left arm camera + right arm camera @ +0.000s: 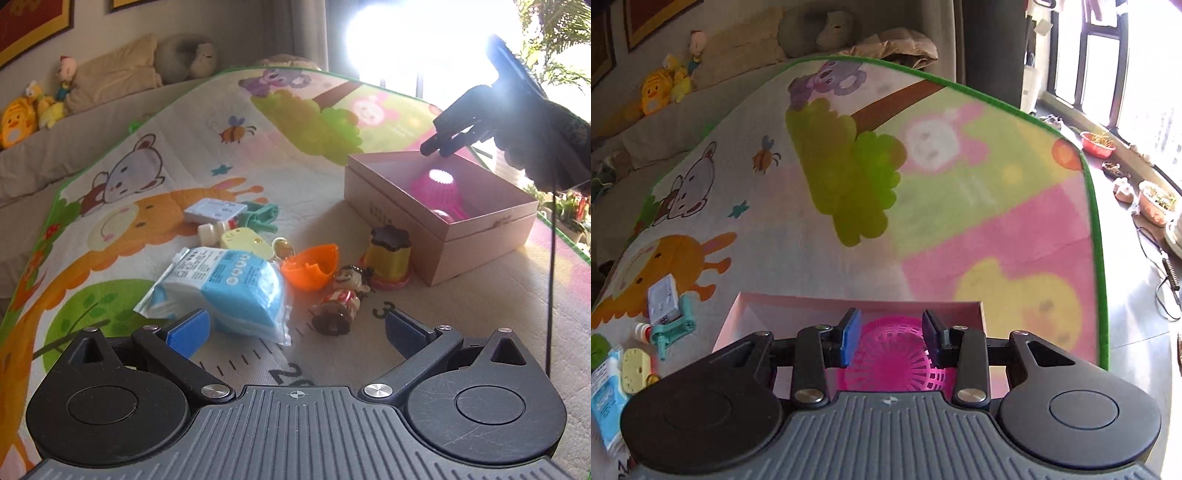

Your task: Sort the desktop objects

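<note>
Working from the left, your left tongs [295, 328] hang released above the play mat [147, 155], jaws wide and holding nothing, with the blue tissue pack [221, 288] and the little figurine [341, 299] just ahead of them. Line up squarely over one item before closing, so neighbours like the orange shell [310, 267] stay put. Further right, the pink box [476, 236] holds the pink basket [901, 354]; your right tongs [891, 338] hover over it, jaws apart and holding nothing. Lift them clear of the rim.
</note>
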Available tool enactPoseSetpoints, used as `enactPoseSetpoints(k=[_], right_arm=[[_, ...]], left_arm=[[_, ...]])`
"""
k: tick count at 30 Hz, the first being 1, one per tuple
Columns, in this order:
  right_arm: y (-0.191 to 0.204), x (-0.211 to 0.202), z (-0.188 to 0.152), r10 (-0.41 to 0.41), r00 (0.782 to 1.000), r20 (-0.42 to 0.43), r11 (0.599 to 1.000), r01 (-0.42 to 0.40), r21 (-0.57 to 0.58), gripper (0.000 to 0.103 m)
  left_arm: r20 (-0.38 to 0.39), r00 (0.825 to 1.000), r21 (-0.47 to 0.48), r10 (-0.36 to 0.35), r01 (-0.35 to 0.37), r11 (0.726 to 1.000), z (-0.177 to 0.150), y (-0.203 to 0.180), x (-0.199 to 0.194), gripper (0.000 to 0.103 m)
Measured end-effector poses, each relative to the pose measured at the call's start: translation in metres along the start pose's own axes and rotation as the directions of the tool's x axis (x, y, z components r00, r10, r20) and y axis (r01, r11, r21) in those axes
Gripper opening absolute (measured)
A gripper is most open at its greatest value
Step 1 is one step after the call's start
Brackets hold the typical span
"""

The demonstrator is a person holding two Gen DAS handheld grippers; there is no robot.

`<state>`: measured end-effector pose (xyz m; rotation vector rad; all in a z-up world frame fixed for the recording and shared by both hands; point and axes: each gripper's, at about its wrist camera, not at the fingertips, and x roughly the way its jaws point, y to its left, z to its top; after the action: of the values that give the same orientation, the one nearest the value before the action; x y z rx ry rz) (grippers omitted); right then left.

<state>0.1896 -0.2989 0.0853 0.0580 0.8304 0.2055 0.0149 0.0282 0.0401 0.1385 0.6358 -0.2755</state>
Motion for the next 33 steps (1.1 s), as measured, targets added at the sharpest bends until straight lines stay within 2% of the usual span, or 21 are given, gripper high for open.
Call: enactPoseSetpoints(k=[2,3,5,9,12,14,16,19,23,27,30,33], right_arm=[[0.019,-0.016,-0.012,-0.006,0.999,0.036,0.998,0.008,-0.063,0.036],[0.036,-0.027,-0.019,-0.014,0.997,0.073,0.991,0.024,-0.134,0.036],[0.071,-0.044,-0.031,0.018,0.993,0.112,0.965,0.012,-0.263,0.036],[0.141,-0.048,-0.055,0.137,0.990,0.030,0.887,-0.109,-0.449,0.037],[0.178,-0.032,-0.073,0.114,0.993,0.005,0.828,-0.092,-0.553,0.037],[0.190,-0.019,-0.081,0.075,0.997,0.014,0.811,-0.053,-0.583,0.037],[0.194,-0.005,-0.082,0.043,0.999,0.011,0.815,-0.028,-0.578,0.037],[0.191,0.004,-0.084,0.044,0.999,-0.033,0.842,-0.054,-0.537,0.036],[0.180,-0.013,-0.103,0.097,0.991,-0.087,0.854,-0.128,-0.504,0.037],[0.156,-0.044,-0.132,0.165,0.975,-0.146,0.869,-0.214,-0.446,0.036],[0.130,-0.065,-0.151,0.187,0.971,-0.148,0.888,-0.231,-0.397,0.036],[0.098,-0.087,-0.161,0.183,0.980,-0.084,0.927,-0.200,-0.317,0.036]], left_arm=[[-0.008,1.000,0.001,-0.013,0.013,1.000,-0.001,-0.002,0.005,0.103],[-0.012,1.000,0.004,-0.020,0.020,1.000,-0.001,-0.004,0.007,0.103],[-0.020,0.999,0.017,-0.030,0.030,0.999,-0.001,-0.011,0.013,0.103],[-0.020,1.000,0.050,-0.013,0.014,0.999,-0.002,-0.022,0.023,0.103],[-0.010,1.000,0.084,0.026,-0.026,0.996,-0.007,-0.024,0.023,0.103],[-0.017,1.000,0.089,0.023,-0.021,0.996,-0.010,-0.020,0.019,0.103],[-0.026,0.999,0.086,0.028,-0.026,0.996,-0.013,-0.016,0.017,0.103],[-0.028,0.999,0.076,0.042,-0.040,0.996,-0.014,-0.008,0.010,0.103],[-0.023,0.999,0.066,0.034,-0.033,0.997,-0.014,-0.002,0.006,0.103],[-0.032,0.999,0.054,0.025,-0.023,0.998,-0.013,-0.003,0.009,0.103],[-0.037,0.999,0.049,-0.002,0.004,0.999,-0.012,-0.009,0.010,0.103],[-0.033,0.999,0.062,-0.021,0.023,0.998,-0.009,-0.019,0.009,0.103]])
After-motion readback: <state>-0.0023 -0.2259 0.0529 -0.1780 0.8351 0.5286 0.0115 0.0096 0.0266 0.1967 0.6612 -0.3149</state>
